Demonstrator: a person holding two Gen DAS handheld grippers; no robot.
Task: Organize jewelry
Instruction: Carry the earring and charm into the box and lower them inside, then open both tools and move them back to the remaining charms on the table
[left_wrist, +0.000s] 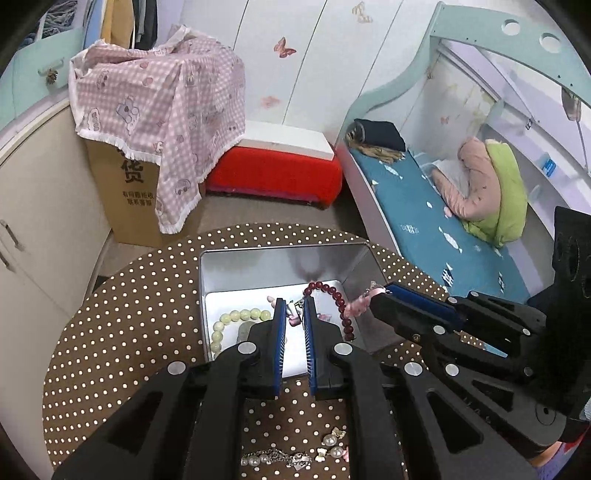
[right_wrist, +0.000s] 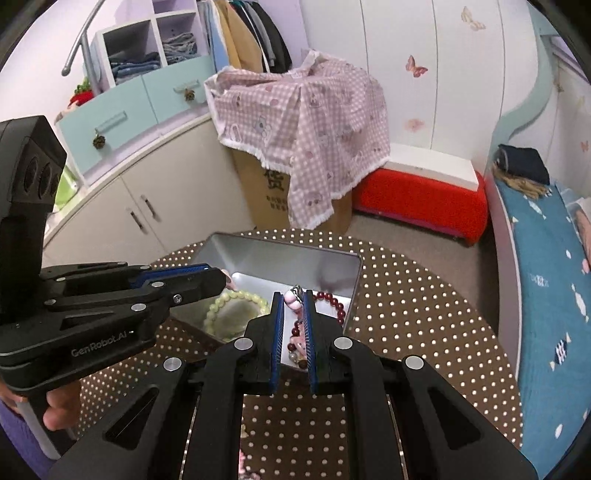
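While you held both tongs over the metal tin (left_wrist: 221, 273) on the dotted table (left_wrist: 129, 314), each pair was nipped shut on one end of a pink bead bracelet (left_wrist: 360, 301). Your left tongs (left_wrist: 294, 308) pinched its clasp end above the middle of the tin; your right tongs (left_wrist: 384, 291) gripped the other end by the tin's right wall. So the bracelet seemed to run left to right between them, above the red bead bracelet (left_wrist: 341, 304), though the span between the grips was hard to make out. Lowering it looked like the next move. A pale green bracelet (left_wrist: 236, 319) lay at the tin's left. More loose pieces (left_wrist: 295, 454) waited on the near table.
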